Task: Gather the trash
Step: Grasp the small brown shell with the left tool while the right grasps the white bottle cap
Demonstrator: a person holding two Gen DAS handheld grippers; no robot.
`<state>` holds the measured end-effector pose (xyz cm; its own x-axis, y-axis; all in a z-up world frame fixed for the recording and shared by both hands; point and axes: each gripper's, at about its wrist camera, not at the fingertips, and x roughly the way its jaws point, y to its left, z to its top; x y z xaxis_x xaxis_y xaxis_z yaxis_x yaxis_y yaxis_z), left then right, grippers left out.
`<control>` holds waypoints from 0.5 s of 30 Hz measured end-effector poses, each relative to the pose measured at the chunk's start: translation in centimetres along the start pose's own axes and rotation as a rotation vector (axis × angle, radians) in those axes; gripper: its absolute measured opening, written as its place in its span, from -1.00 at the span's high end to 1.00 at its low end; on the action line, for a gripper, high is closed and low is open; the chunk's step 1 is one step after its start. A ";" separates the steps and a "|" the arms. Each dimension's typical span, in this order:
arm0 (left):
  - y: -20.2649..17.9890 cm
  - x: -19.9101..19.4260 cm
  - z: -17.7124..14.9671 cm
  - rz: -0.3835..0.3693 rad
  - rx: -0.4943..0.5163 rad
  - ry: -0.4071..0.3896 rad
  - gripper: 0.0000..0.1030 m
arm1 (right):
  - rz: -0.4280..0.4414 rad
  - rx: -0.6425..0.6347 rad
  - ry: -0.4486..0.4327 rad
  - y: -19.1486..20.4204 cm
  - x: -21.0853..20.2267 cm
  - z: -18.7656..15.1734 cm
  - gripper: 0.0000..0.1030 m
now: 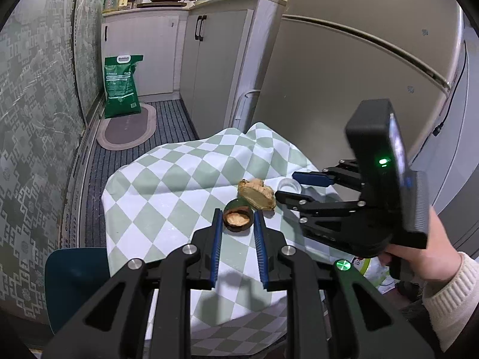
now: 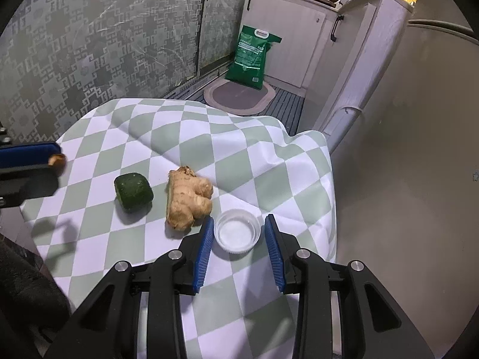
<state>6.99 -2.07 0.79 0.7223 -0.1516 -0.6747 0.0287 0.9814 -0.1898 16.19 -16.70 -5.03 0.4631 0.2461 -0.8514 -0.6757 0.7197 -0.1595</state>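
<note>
On the green-and-white checked tablecloth [image 2: 245,155] lie a ginger root [image 2: 188,197], a green vegetable stub [image 2: 133,193] and a small clear plastic cup [image 2: 238,234]. My left gripper [image 1: 238,214] holds a brown nut shell [image 1: 237,220] between its blue pads, above the cloth near the green stub [image 1: 238,203]; the shell also shows at its fingertip in the right wrist view [image 2: 57,161]. My right gripper [image 2: 239,223] is open with its jaws on either side of the plastic cup, not touching it. It shows in the left wrist view [image 1: 289,185] beside the ginger [image 1: 257,196].
A fridge [image 1: 344,89] stands right of the table. A green rice bag [image 2: 251,56] and oval mat [image 2: 239,94] lie on the floor beyond. Kitchen cabinets [image 1: 206,59] are behind. A patterned glass door [image 2: 89,45] is at left. A blue chair [image 1: 74,278] sits by the table.
</note>
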 end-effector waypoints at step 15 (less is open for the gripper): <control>2.8 -3.6 0.3 -0.001 -0.056 -0.071 0.57 | 0.118 0.128 -0.069 0.2 -3.9 2.6 0.41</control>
<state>4.68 1.25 2.87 0.7695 -0.1423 -0.6226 -0.0072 0.9729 -0.2313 15.75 -15.87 -0.50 0.4258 0.3744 -0.8237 -0.6509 0.7591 0.0085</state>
